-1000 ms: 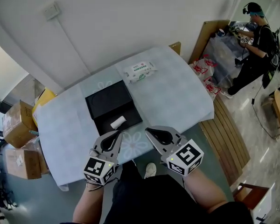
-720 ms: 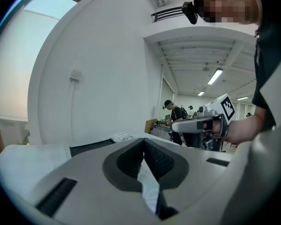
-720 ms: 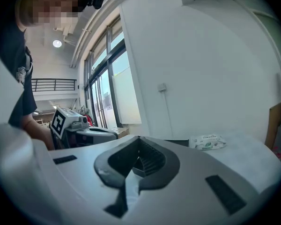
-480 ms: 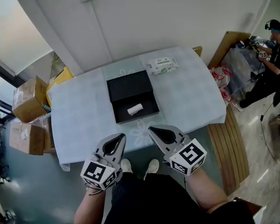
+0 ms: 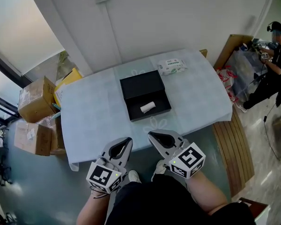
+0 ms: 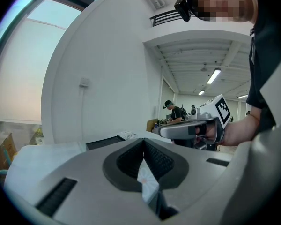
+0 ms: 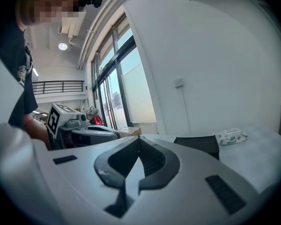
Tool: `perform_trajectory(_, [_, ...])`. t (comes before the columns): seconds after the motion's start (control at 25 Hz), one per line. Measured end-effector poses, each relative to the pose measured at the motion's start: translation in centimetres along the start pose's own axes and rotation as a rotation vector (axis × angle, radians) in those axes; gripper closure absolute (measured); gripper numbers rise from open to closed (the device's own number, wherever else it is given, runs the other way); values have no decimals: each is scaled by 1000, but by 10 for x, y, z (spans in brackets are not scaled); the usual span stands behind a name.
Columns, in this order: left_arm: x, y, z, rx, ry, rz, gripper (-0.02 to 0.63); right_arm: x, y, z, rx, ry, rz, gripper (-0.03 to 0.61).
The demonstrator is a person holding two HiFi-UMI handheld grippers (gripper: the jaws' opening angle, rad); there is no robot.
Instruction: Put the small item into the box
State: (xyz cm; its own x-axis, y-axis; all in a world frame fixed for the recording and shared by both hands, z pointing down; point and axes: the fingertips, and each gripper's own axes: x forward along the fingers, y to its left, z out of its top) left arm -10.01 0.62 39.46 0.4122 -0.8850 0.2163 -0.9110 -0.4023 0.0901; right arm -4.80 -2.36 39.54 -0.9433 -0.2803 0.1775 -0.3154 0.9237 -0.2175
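Note:
A black box [image 5: 145,98] lies open on the pale blue table [image 5: 93,111], its lid [image 5: 141,84] flat behind it. A small white item [image 5: 147,107] rests inside the box's tray. Both grippers hang off the table's near edge, close to my body. My left gripper [image 5: 126,141] is shut with nothing between its jaws. My right gripper [image 5: 151,136] is shut and empty too. From the left gripper view the box [image 6: 105,142] shows only as a dark edge past the shut jaws; in the right gripper view the box [image 7: 196,143] is a low dark shape.
A white pack of wipes [image 5: 171,66] lies at the table's far right. Cardboard boxes [image 5: 35,114] are stacked on the floor at the left. A wooden bench [image 5: 232,146] runs along the right side. A person [image 5: 271,64] stands at the far right.
The head view has pulled back from the table, so the box and table sit farther off and to the right. Both grippers stayed shut and low near my body.

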Motion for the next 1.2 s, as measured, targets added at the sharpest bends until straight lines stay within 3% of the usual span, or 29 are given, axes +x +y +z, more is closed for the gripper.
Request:
perform_trajectory(0.72, [-29, -13, -15, 6, -16, -220, 604, -19, 40, -21, 43, -17, -237, 569])
perform_trajectory(1.2, [-38, -15, -11, 13, -8, -235, 604, -20, 49, -20, 48, -31, -258, 569])
